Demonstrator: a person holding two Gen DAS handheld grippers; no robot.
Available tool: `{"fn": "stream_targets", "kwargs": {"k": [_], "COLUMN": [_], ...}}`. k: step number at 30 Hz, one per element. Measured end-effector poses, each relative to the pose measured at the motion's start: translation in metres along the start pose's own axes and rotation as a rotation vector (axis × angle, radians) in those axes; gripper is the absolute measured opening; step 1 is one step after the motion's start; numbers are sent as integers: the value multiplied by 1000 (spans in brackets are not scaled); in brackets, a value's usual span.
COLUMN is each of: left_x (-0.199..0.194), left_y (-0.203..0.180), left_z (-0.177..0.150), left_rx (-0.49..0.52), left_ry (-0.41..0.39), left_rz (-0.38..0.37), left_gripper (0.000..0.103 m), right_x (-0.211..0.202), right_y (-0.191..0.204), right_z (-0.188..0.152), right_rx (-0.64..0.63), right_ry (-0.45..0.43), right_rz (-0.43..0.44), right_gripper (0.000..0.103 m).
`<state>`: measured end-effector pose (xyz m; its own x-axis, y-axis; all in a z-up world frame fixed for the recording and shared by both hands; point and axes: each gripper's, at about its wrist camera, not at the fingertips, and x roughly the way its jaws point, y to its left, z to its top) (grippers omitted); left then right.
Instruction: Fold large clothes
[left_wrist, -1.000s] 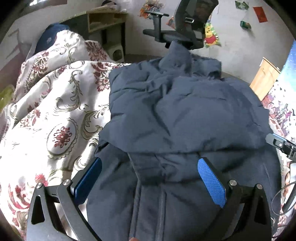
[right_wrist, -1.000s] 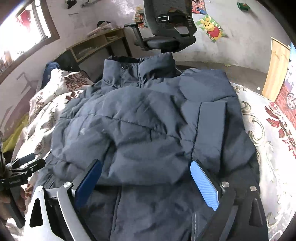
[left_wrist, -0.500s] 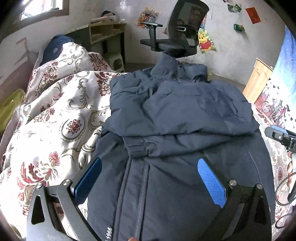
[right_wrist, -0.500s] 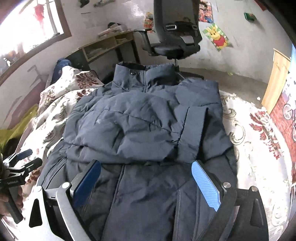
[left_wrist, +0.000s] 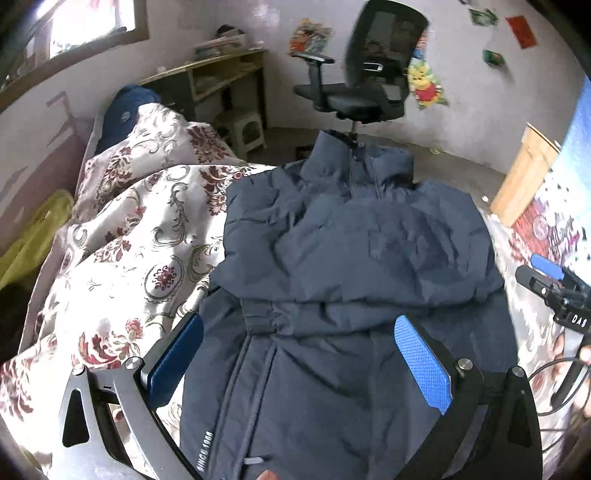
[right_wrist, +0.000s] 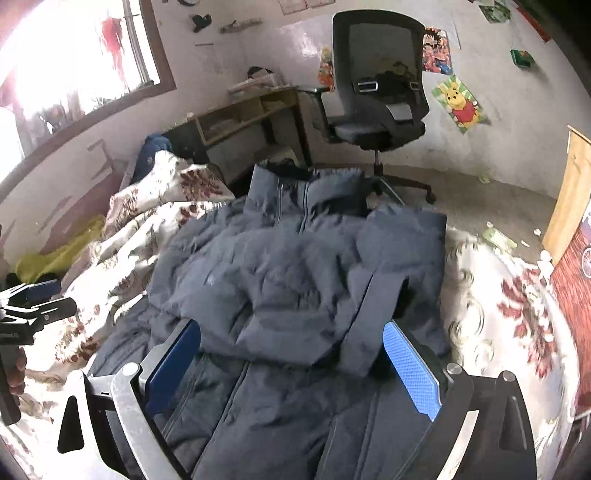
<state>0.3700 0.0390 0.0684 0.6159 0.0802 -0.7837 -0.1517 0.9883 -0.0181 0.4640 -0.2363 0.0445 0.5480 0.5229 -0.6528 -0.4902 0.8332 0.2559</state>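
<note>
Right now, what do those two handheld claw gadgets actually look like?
Each is a wide fork. The left gripper has a silvery metal left arm and a black right arm, both tipped with blue textured pads. The right gripper matches it; its body carries white lettering and a trailing black cable.

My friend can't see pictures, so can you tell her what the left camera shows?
A dark blue puffy jacket lies on a flowery bedspread with its sleeves folded across the front. The open left tongs hang above its lower half, holding nothing. A black office chair stands behind.
</note>
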Motion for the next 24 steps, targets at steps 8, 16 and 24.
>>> {"fn": "stream_targets", "kwargs": {"k": [8, 16, 24], "left_x": [-8, 28, 106], "left_y": [-17, -34, -25], "left_z": [64, 111, 181], "left_rx": [-120, -88, -36], "left_ry": [43, 46, -61], "left_rz": [27, 35, -118], "left_gripper": [102, 102, 102], "right_x": [-7, 12, 51], "right_y": [-37, -71, -105], "right_z": [56, 84, 109], "right_rx": [66, 147, 233], "right_ry": [-53, -57, -60], "right_rz": [19, -5, -41], "right_gripper": [100, 100, 100]}}
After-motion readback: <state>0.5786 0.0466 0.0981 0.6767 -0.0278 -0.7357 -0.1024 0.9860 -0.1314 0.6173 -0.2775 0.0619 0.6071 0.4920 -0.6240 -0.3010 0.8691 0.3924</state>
